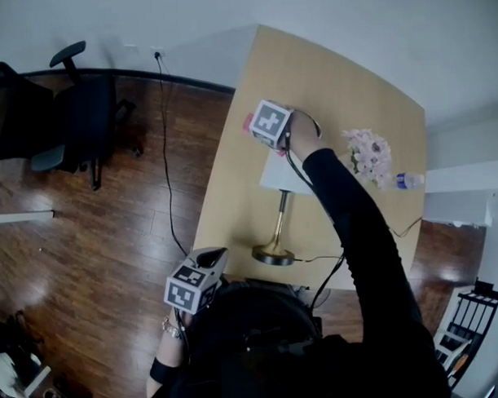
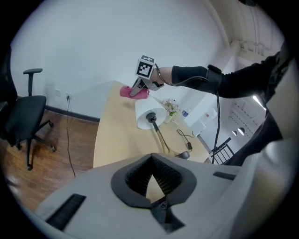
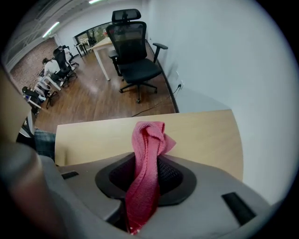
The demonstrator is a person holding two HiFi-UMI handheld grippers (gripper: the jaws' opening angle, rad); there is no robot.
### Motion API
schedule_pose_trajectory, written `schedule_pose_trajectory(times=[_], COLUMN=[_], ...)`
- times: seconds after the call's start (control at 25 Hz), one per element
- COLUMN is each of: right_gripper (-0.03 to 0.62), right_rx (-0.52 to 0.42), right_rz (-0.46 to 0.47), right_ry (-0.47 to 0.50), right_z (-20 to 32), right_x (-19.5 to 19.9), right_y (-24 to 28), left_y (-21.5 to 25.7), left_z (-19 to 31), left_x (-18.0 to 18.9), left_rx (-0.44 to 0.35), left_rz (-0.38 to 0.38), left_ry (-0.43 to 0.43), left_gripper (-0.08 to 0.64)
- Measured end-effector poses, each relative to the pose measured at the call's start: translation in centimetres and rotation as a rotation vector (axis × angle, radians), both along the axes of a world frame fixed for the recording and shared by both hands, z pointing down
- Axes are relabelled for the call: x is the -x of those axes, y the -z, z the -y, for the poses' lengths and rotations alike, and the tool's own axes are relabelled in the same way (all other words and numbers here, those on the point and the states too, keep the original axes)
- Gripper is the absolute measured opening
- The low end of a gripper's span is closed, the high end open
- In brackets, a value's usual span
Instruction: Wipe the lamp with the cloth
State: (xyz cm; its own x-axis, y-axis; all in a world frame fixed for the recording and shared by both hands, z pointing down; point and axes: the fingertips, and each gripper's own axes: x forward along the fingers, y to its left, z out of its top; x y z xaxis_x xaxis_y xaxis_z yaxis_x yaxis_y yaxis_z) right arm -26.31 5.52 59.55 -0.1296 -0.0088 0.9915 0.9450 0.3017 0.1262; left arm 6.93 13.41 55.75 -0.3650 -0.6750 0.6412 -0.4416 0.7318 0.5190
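Note:
The lamp has a white shade point(image 1: 282, 175), a thin brass stem and a round brass base point(image 1: 273, 254), and it stands on the light wooden table point(image 1: 233, 203). My right gripper point(image 1: 267, 126) hangs just beyond the shade and points down. It is shut on a pink cloth point(image 3: 147, 158), whose bunched end sticks out past the fingertips. In the left gripper view that cloth point(image 2: 127, 91) hangs above the table behind the shade point(image 2: 150, 117). My left gripper point(image 1: 204, 265) is at the table's near left corner, shut and empty, aimed toward the lamp.
A bunch of pale pink flowers point(image 1: 370, 153) and a water bottle point(image 1: 409, 180) stand right of the lamp. A black cable with an adapter point(image 2: 184, 154) lies near the base. Black office chairs point(image 1: 75, 118) stand on the wood floor at left, with a cord point(image 1: 166, 172) trailing beside the table.

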Motion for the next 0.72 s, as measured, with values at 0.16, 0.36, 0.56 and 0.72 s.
schedule_pose_trajectory(times=[0.16, 0.36, 0.56, 0.72], right_gripper=[0.124, 0.124, 0.124, 0.124], right_rx=[-0.043, -0.044, 0.013, 0.05], right_rz=[-0.005, -0.037, -0.015, -0.016], right_ry=[0.017, 0.032, 0.047, 0.051], right_z=[0.2, -0.4, -1.6, -2.2], right_x=[-2.3, -6.4, -10.1, -13.5], right_y=[-0.4, -0.8, 0.0, 0.2], left_y=[-0.8, -1.1, -0.8, -0.3], left_z=[-1.6, -2.8, -2.7, -1.8], left_x=[-0.2, 0.4, 0.9, 0.7], left_rx=[-0.017, -0.021, -0.021, -0.024], left_rz=[-0.018, -0.011, 0.004, 0.015], left_ry=[0.008, -0.016, -0.057, -0.11], left_gripper=[0.005, 0.005, 0.005, 0.005])
